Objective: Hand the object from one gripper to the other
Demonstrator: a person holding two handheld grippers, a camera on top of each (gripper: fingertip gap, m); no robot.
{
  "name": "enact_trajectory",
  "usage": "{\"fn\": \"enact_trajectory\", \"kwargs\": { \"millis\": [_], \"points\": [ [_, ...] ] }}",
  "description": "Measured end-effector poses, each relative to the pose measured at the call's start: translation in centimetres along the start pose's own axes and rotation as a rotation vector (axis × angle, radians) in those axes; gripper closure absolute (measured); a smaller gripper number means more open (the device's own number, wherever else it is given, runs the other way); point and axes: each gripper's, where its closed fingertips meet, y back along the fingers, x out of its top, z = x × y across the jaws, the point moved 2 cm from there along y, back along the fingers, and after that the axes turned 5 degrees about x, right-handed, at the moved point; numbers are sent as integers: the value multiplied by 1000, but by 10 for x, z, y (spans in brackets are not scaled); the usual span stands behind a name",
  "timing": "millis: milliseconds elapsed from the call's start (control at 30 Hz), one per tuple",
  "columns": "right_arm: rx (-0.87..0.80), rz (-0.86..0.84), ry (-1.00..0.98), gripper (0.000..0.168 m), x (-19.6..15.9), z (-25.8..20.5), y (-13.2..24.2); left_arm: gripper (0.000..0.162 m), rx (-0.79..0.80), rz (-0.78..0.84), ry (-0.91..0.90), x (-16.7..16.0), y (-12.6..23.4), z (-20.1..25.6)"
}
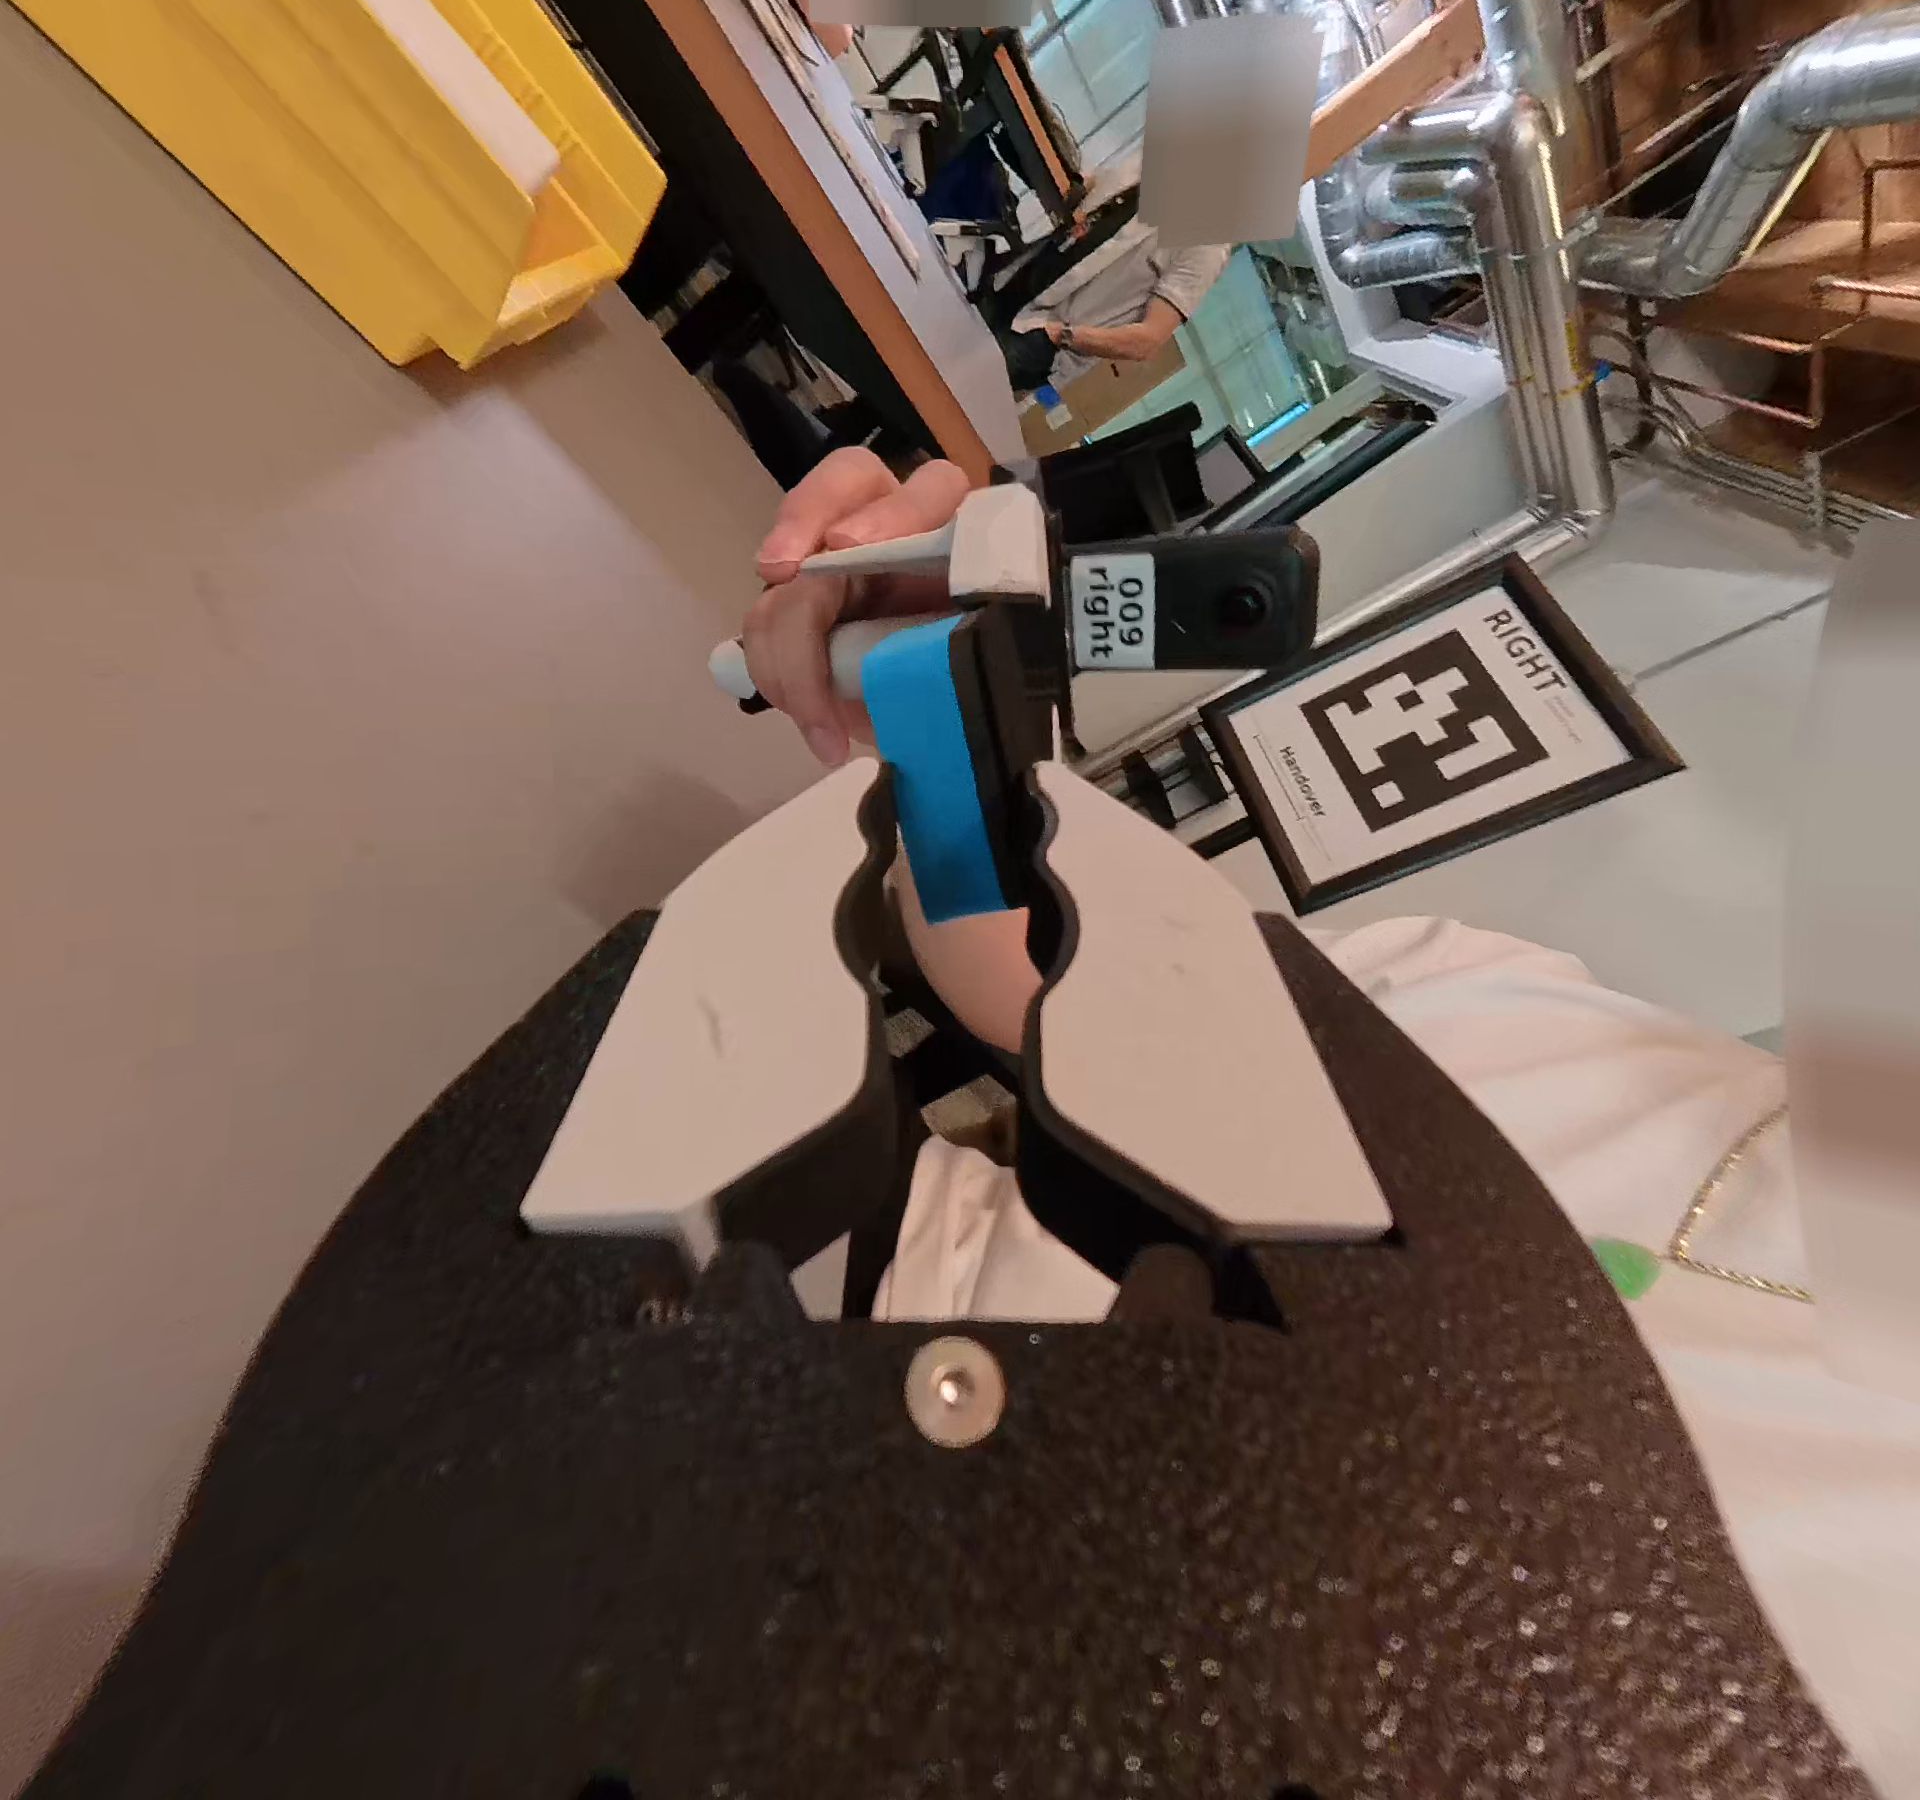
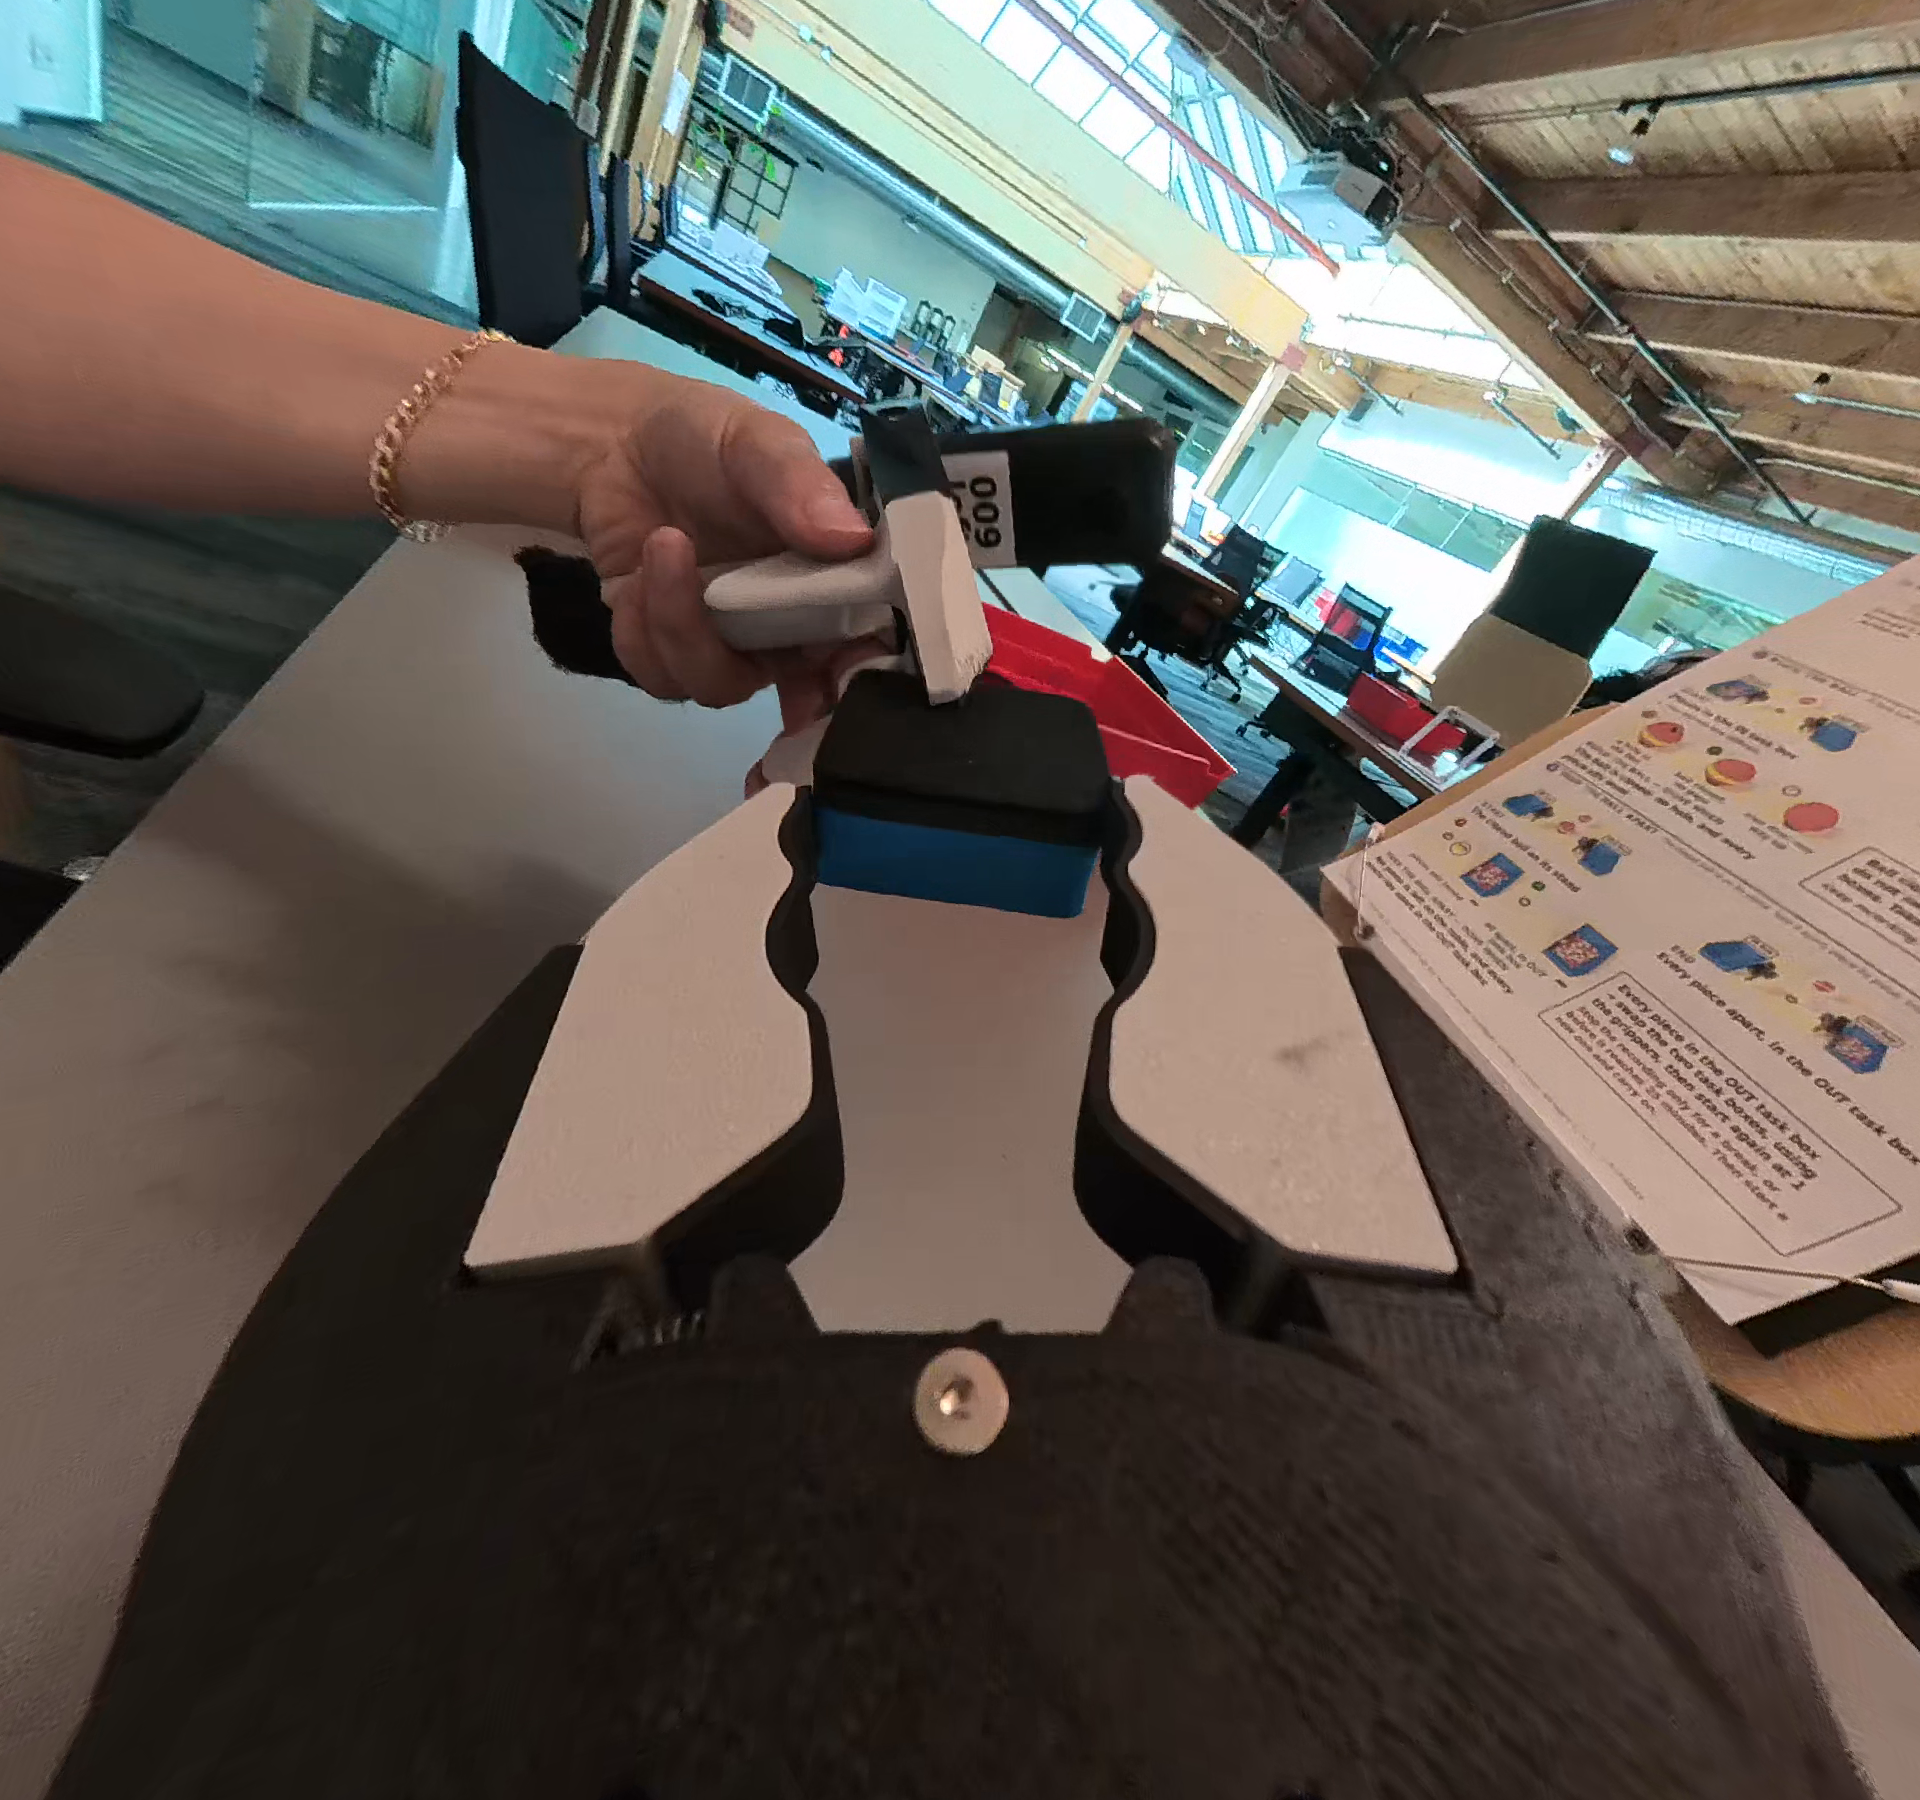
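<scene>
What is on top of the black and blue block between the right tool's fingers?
A white finger of the left tool rests on the black face of the block. Its second finger is hidden behind the block.

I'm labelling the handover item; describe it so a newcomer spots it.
Find the right gripper filling the lower right wrist view. Between its fingertips sits the block: blue body under a black pad, unlike the red bin behind it.

Black claw (image 2: 954, 851), white fingers (image 2: 665, 1044), silver screw (image 2: 960, 1405); gold bracelet (image 2: 416, 441).
</scene>
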Motion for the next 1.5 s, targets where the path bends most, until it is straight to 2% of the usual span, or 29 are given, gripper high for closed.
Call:
{"fn": "enact_trajectory", "kwargs": {
  "millis": [33,100,133,233,267,333,433,500,533,600,767,833,900,1067,1200,1267,1400,1467,1500],
  "points": [
    [-14,-15,13,115,-3,0,0,141,13,11,-5,1,0,-2],
    [-18,-27,-7,114,-4,0,-1,142,46,38,-42,4,2,-6],
    [-11,-21,-55,107,-4,2,0,142,63,68,-60,7,4,-8],
    [-34,83,-246,90,6,15,6,141,80,170,-119,22,14,-7],
    [-59,126,-326,89,8,22,9,142,86,200,-152,26,18,-5],
    [-98,148,-478,93,4,34,12,141,74,239,-231,29,23,1],
    [-18,199,-630,103,4,28,6,142,92,257,-375,29,22,7],
    [11,217,-695,120,4,24,-2,141,112,269,-471,28,20,10],
    [14,218,-703,120,3,22,-5,141,112,268,-505,26,18,12],
    [38,224,-675,142,4,16,-11,141,126,259,-548,25,15,14],
    [62,186,-615,145,7,13,-11,141,145,212,-612,18,17,16],
    [84,118,-587,146,3,11,-10,138,202,131,-645,12,18,11],
    [72,20,-540,146,-4,10,-7,118,307,50,-715,9,20,4],
    [102,-265,-380,146,-23,-5,-3,111,458,-197,-879,2,17,0],
    [144,-304,-338,146,-26,-16,-11,116,483,-402,-894,-8,8,-8],
    [163,-311,-343,146,-28,-21,-14,136,472,-446,-899,-11,3,-10],
    [137,-305,-336,145,-32,-18,-13,140,477,-433,-898,-9,1,-11],
    [54,-238,-369,143,-31,-5,-12,140,485,-325,-870,3,3,-10],
    [11,-185,-417,133,-29,3,-11,140,467,-243,-838,10,4,-6]
  ]
}}
